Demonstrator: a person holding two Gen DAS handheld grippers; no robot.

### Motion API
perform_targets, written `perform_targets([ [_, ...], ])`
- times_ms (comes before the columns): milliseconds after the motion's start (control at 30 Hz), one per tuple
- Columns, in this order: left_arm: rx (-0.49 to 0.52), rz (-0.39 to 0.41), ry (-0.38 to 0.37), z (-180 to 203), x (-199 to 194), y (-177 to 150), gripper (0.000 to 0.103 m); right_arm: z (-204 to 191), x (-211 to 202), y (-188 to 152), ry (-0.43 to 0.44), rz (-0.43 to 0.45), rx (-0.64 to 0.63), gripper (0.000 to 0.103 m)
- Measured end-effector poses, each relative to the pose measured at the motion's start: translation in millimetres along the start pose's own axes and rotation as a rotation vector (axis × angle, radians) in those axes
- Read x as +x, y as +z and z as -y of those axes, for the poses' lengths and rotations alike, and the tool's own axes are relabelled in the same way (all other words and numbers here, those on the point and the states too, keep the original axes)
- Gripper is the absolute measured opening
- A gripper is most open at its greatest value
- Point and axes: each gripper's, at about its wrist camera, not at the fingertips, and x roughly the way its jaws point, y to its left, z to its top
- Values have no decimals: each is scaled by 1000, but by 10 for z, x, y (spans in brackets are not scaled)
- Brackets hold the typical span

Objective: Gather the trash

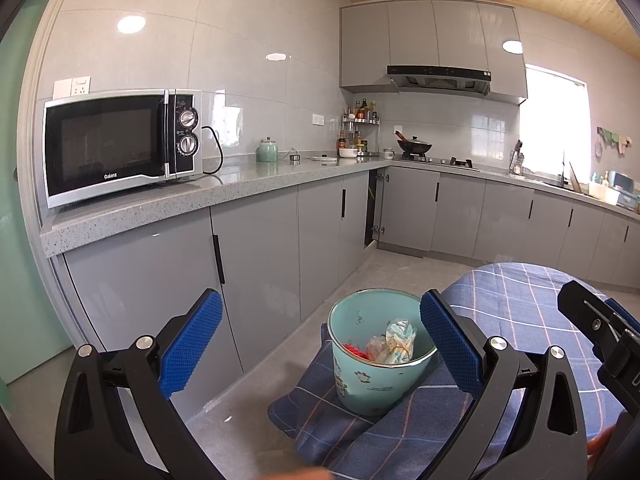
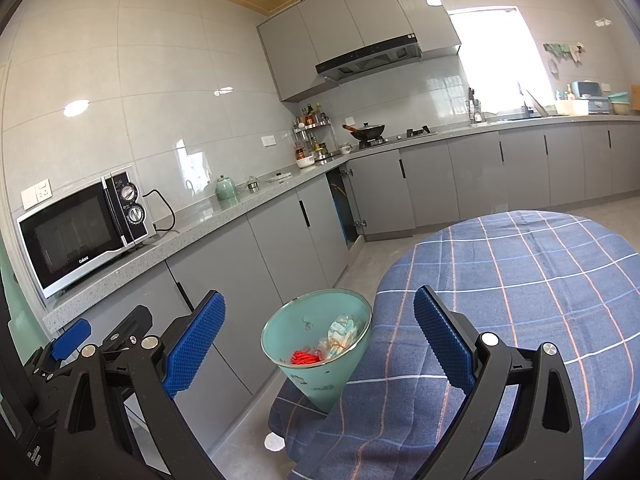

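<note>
A teal trash bin [image 1: 368,388] stands on the floor against the hanging edge of a blue plaid tablecloth [image 1: 520,312]. Inside lie crumpled wrappers and tissue [image 1: 396,340] and something red [image 1: 356,351]. My left gripper [image 1: 320,312] is open above and in front of the bin, with nothing between its fingers. The right wrist view shows the same bin [image 2: 320,384] with the red piece [image 2: 306,357] and the wrappers [image 2: 344,332] in it. My right gripper [image 2: 320,304] is open over it and holds nothing. A small white scrap [image 2: 274,442] lies on the floor by the cloth.
A grey counter [image 1: 248,188] runs along the left wall with a microwave [image 1: 120,144] and a green jar [image 1: 267,150]. Grey cabinets stand below; a corner door [image 1: 372,208] is ajar. A wok [image 1: 414,146] sits on the stove. The plaid-covered table [image 2: 520,280] fills the right.
</note>
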Motion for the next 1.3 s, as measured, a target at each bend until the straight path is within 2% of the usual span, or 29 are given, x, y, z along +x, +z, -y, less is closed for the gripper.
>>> perform_targets([
  [100,8,14,34,14,9,-7,97,18,8,0,-3,-1,7,94],
  [467,-49,-48,-95,-9,66,-34,97,16,18,0,-5,-4,3,95],
  [900,-4,-47,-22,27,79,-49,97,103,89,-10,-34,-23,17,95],
  [1100,8,-57,-21,29,152,-86,97,355,174,33,-134,-15,21,98],
  [1233,-6,-131,-57,5,399,-190,97,896,387,100,-268,-53,61,98],
  [1300,-22,-166,-52,-24,538,-247,97,1212,538,150,-347,-80,50,98],
])
